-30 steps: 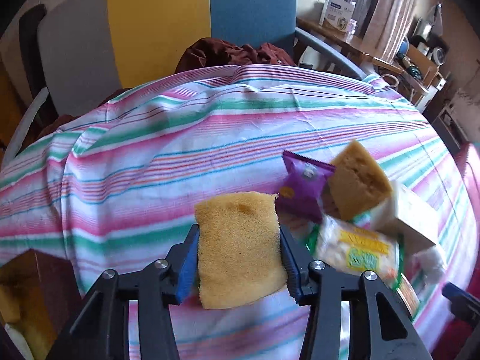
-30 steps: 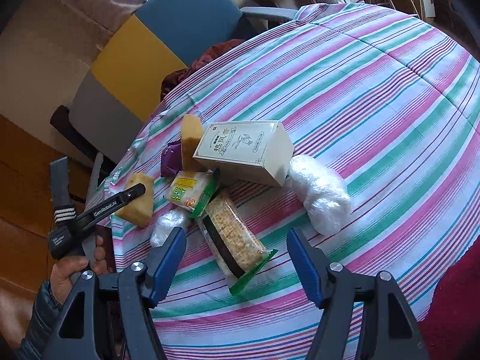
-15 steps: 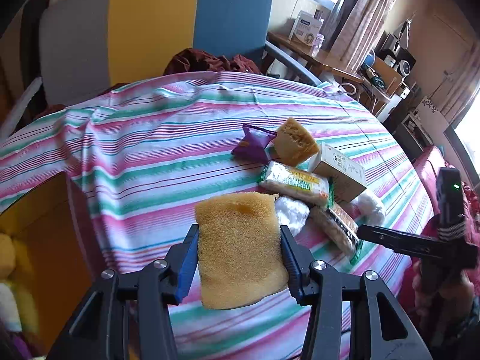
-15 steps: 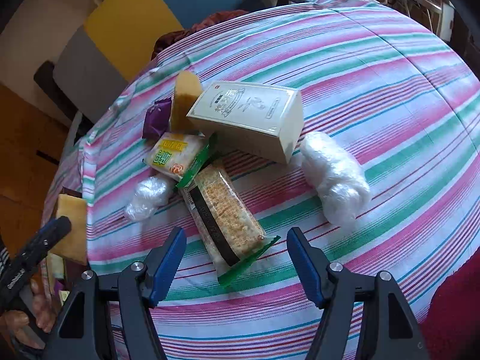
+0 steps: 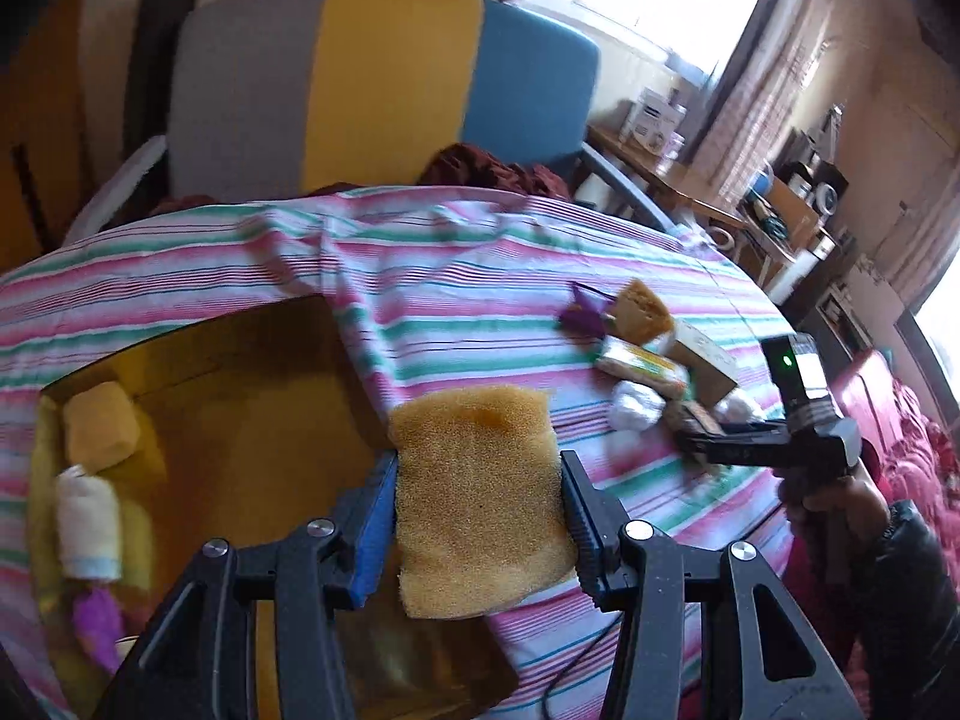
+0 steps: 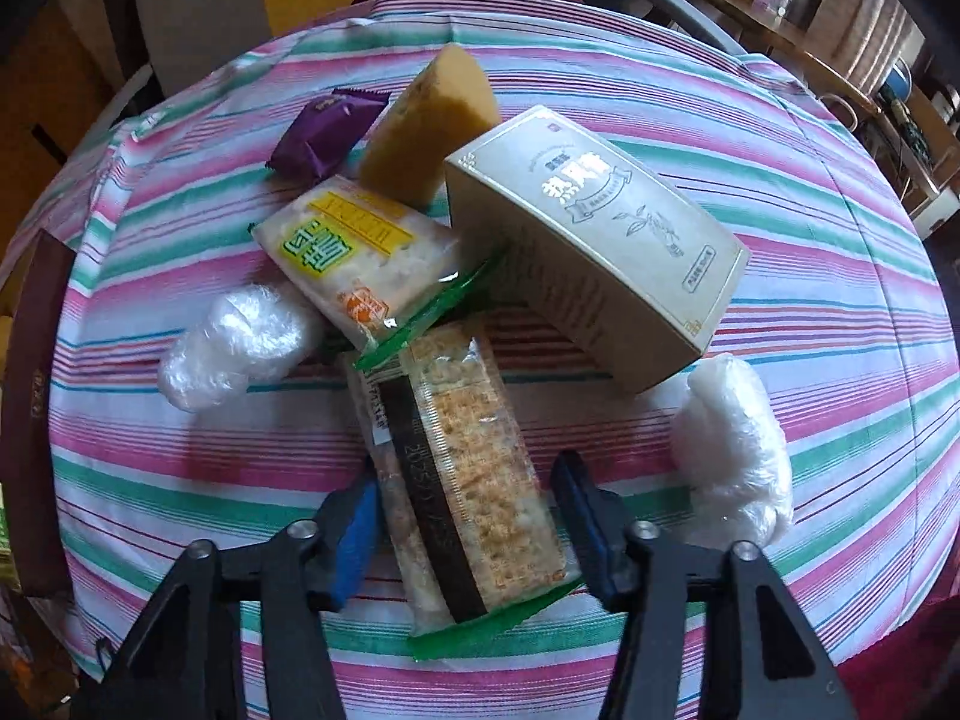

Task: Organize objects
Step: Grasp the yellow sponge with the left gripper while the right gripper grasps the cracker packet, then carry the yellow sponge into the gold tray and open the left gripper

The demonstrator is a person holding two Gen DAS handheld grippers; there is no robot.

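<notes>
In the left wrist view my left gripper (image 5: 478, 468) is shut on a yellow sponge (image 5: 477, 498), held above the table's edge beside an open yellow box (image 5: 240, 372). In the box lie another sponge (image 5: 99, 426), a rolled cloth (image 5: 87, 522) and a purple packet (image 5: 96, 624). My right gripper (image 6: 465, 474) points steeply down, its jaws closing on a cracker packet (image 6: 468, 468) that lies on the striped tablecloth (image 6: 780, 240). Both pads touch the packet's sides. The right gripper (image 5: 720, 450) also shows in the left view, in a person's hand (image 5: 840, 492).
Behind the crackers sit a pale carton (image 6: 600, 228), a yellow sponge wedge (image 6: 426, 126), a purple snack packet (image 6: 324, 132), a yellow-green rice cracker packet (image 6: 360, 252) and two plastic film bundles (image 6: 234, 348) (image 6: 732, 450). A grey, yellow and blue chair (image 5: 384, 84) stands behind the table.
My left gripper has carried the sponge leftward off the pile to beside the yellow box. My right gripper came down over the cracker packet and its jaws narrowed onto it.
</notes>
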